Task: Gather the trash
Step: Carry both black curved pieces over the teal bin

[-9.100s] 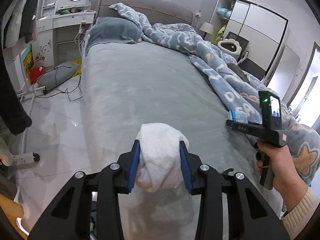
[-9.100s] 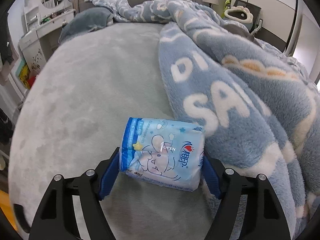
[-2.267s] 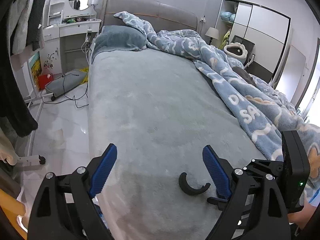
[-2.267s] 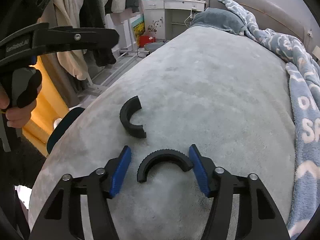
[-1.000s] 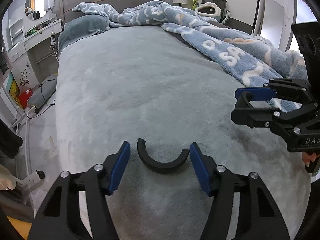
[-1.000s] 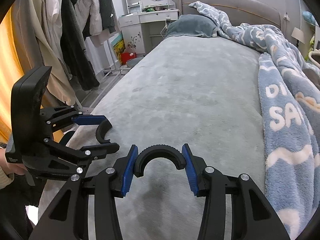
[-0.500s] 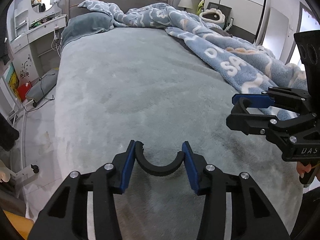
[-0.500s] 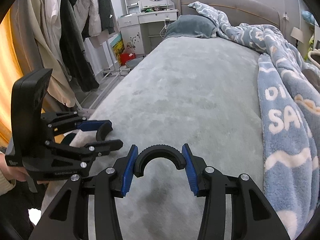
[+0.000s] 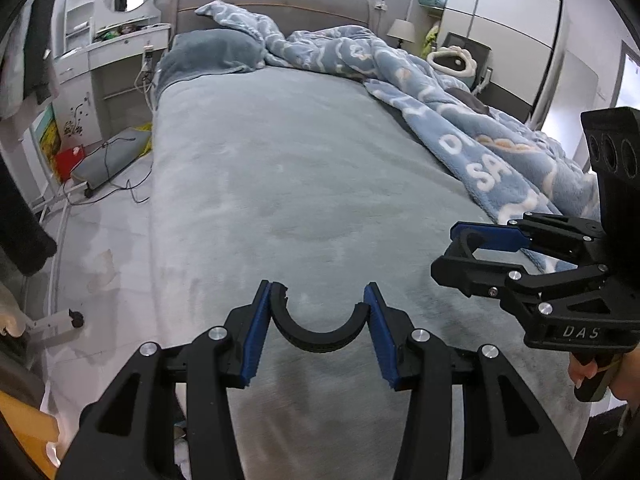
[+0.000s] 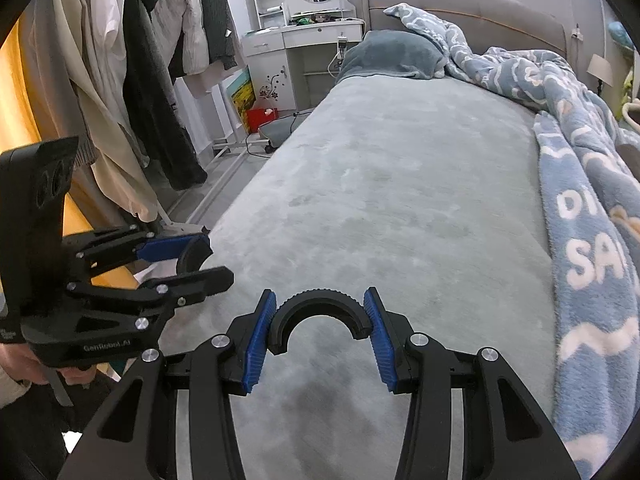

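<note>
My left gripper (image 9: 319,312) is shut on a black half-ring piece (image 9: 318,332), open side up, held above the grey bed (image 9: 288,168). My right gripper (image 10: 320,320) is shut on a second black half-ring piece (image 10: 320,306), arch up, also lifted above the bed. In the left wrist view the right gripper (image 9: 476,250) shows at the right edge. In the right wrist view the left gripper (image 10: 196,256) shows at the left with its piece (image 10: 192,254) between the fingers.
A blue patterned blanket (image 9: 460,132) lies bunched along the bed's right side, a grey pillow (image 9: 212,56) at the head. Clothes hang on a rack (image 10: 132,68) left of the bed. A white dresser (image 10: 304,36) and cables on the floor (image 9: 108,156) stand beyond.
Both grippers have risen a little from the bed with their half-rings held. The left gripper has tilted up, so more of the headboard and room shows.
</note>
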